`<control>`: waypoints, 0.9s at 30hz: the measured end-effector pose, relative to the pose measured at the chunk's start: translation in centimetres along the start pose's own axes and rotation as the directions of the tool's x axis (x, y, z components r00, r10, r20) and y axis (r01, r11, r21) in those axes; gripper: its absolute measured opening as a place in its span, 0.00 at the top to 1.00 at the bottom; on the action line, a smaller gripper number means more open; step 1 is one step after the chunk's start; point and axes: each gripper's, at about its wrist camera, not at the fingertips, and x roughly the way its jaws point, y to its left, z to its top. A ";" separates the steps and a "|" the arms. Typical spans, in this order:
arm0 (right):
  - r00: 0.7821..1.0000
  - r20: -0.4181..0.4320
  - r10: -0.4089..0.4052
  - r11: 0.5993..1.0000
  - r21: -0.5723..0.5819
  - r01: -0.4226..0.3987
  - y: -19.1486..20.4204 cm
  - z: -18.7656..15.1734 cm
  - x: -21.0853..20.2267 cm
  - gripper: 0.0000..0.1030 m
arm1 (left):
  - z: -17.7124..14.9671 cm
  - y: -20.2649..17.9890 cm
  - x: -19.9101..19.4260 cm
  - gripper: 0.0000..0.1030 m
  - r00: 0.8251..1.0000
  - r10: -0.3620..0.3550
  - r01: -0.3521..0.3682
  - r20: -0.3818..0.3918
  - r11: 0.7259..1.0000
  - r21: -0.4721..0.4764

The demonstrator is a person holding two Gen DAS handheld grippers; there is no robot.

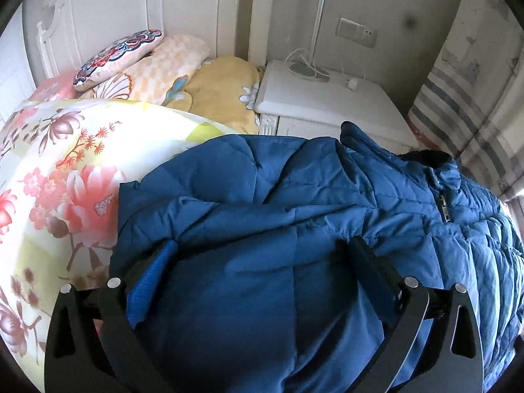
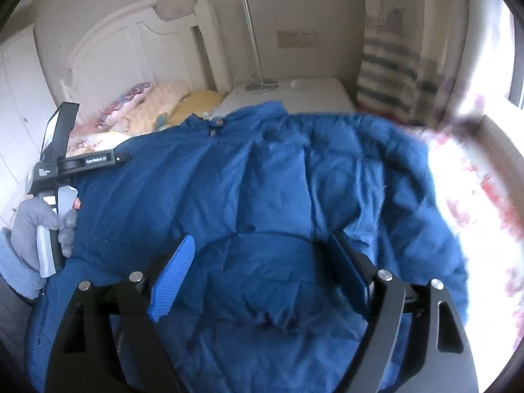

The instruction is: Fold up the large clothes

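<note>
Jacket [image 1: 262, 203] fabric bulges between the left gripper [image 1: 258, 262] fingers, blue pad [image 1: 154, 281] pressed into the padding on one side, dark finger [image 1: 370, 268] sunk in on the other: clamped on a fold. Right gripper [image 2: 262, 262] stands wide over the jacket [image 2: 262, 180], pads apart from the cloth between them, nothing gripped. Jacket is blue, quilted, spread across the bed on a floral quilt [image 1: 65, 163], collar and zipper [image 1: 443, 206] toward the white nightstand [image 1: 321, 104]. Pillows [image 1: 157, 65] sit against the headboard [image 1: 114, 6]. A gloved hand [image 2: 36, 229] holds the left gripper's handle at the jacket's edge.
</note>
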 end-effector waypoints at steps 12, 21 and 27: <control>0.977 -0.215 0.007 0.967 -0.247 -0.062 4.9 4.8 7.8 0.17 | -0.3 0.3 -0.6 0.04 1.000 -0.008 0.008 0.016 1.000 -0.003; 0.971 -0.184 -0.151 0.982 0.081 0.168 -10.2 10.2 10.2 0.15 | -0.3 0.0 -0.4 0.04 1.000 0.013 -0.013 0.017 1.000 0.010; 0.983 -0.159 -0.093 0.990 0.089 0.108 -11.9 8.3 11.2 0.08 | -0.3 0.0 -0.4 0.04 1.000 0.023 -0.023 0.020 1.000 0.011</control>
